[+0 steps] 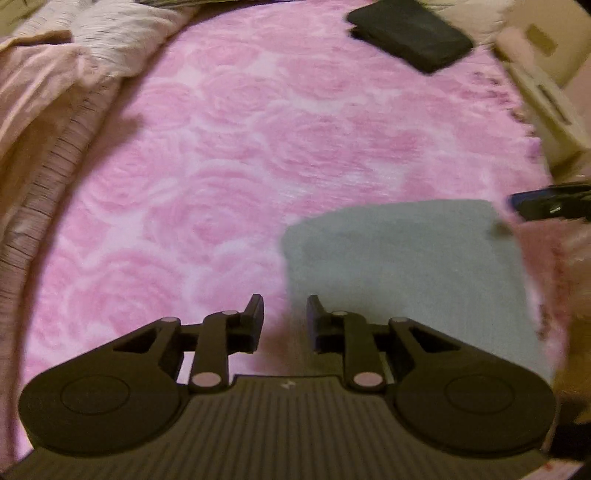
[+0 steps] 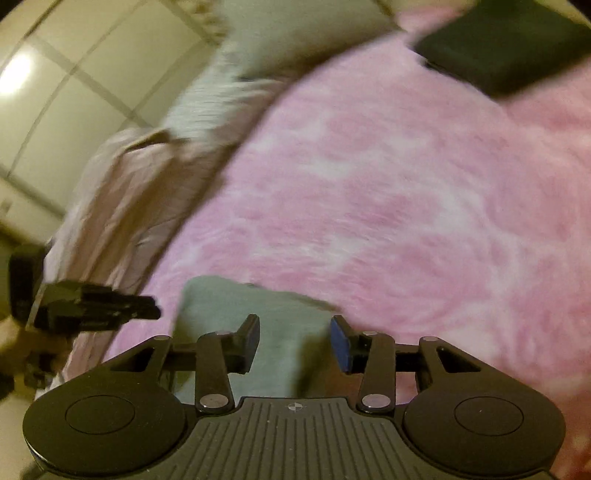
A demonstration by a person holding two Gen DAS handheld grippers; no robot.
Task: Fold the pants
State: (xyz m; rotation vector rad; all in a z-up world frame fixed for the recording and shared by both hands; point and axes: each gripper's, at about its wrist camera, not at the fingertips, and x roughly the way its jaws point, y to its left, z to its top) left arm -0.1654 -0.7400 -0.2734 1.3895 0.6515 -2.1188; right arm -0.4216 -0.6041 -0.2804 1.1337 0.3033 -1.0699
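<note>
Folded grey pants (image 1: 406, 266) lie as a flat rectangle on the pink rose-patterned blanket (image 1: 240, 147). My left gripper (image 1: 285, 317) hovers open over their near left edge, holding nothing. The right gripper (image 1: 546, 203) shows at the right edge, beside the pants' far right corner. In the right wrist view, my right gripper (image 2: 294, 341) is open above the grey pants (image 2: 258, 325), nothing between its fingers. The left gripper (image 2: 99, 306) appears at the left, just off the pants' edge.
A folded black garment (image 1: 410, 33) lies at the far side of the blanket, also seen as the black garment (image 2: 506, 48). Crumpled beige bedding (image 1: 55, 92) is bunched along the left. Pale boxes (image 1: 546, 92) stand at the right. A tiled floor (image 2: 55, 92) lies beyond the bed.
</note>
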